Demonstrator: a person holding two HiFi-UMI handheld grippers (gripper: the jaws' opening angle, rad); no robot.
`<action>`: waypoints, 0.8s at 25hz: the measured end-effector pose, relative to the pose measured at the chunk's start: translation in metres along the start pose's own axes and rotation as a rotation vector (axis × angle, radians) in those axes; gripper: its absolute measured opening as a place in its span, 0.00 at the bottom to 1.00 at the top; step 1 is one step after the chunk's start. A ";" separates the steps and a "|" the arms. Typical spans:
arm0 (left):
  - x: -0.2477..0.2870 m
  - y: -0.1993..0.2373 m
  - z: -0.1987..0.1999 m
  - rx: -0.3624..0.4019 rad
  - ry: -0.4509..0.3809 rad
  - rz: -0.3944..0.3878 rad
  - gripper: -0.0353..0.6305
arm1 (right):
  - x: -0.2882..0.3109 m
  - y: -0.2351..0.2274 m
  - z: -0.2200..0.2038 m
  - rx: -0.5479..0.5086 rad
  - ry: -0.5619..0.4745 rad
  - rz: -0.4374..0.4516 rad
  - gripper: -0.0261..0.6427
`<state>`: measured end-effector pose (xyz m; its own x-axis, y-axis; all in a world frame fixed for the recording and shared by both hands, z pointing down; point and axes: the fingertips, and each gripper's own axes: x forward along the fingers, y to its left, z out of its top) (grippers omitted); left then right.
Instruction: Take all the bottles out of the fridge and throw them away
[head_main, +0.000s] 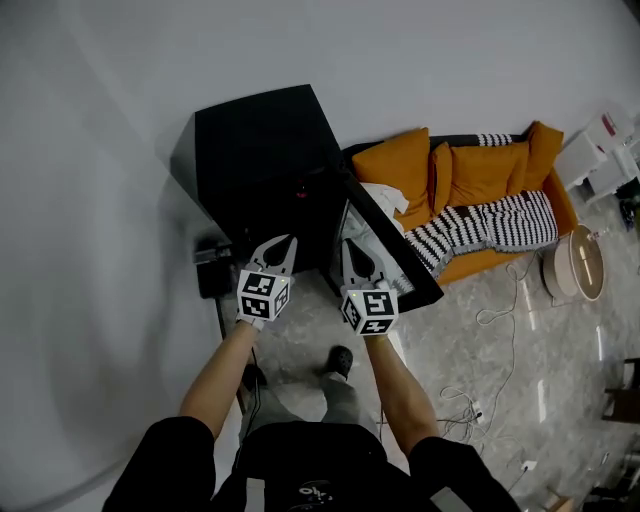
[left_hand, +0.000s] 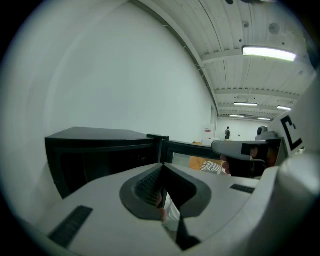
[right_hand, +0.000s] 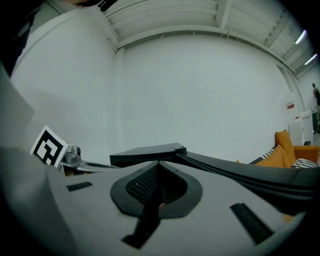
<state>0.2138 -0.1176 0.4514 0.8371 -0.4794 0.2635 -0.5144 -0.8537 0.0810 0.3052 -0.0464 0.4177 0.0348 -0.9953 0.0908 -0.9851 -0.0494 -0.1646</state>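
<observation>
At the open fridge (head_main: 255, 150), left gripper (head_main: 284, 242) and right gripper (head_main: 352, 247), jaws together, hold nothing; bottle removal apparently hasn't started.

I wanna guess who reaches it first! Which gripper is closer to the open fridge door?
Right. The right gripper is close beside the inner side of the fridge door. The left gripper points at the dark front of the fridge, further left of the door.
</observation>
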 end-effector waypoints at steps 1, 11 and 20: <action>0.003 0.001 -0.005 0.006 0.008 -0.015 0.06 | 0.001 0.001 -0.002 -0.008 -0.003 -0.005 0.05; 0.017 0.018 -0.055 0.035 0.045 -0.091 0.06 | 0.010 0.009 -0.049 -0.007 0.012 -0.057 0.05; 0.050 0.042 -0.095 0.037 0.047 -0.089 0.06 | 0.030 0.016 -0.104 0.034 0.009 -0.071 0.05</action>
<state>0.2161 -0.1586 0.5589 0.8691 -0.3916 0.3021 -0.4302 -0.8999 0.0712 0.2732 -0.0682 0.5200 0.1023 -0.9884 0.1126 -0.9739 -0.1226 -0.1908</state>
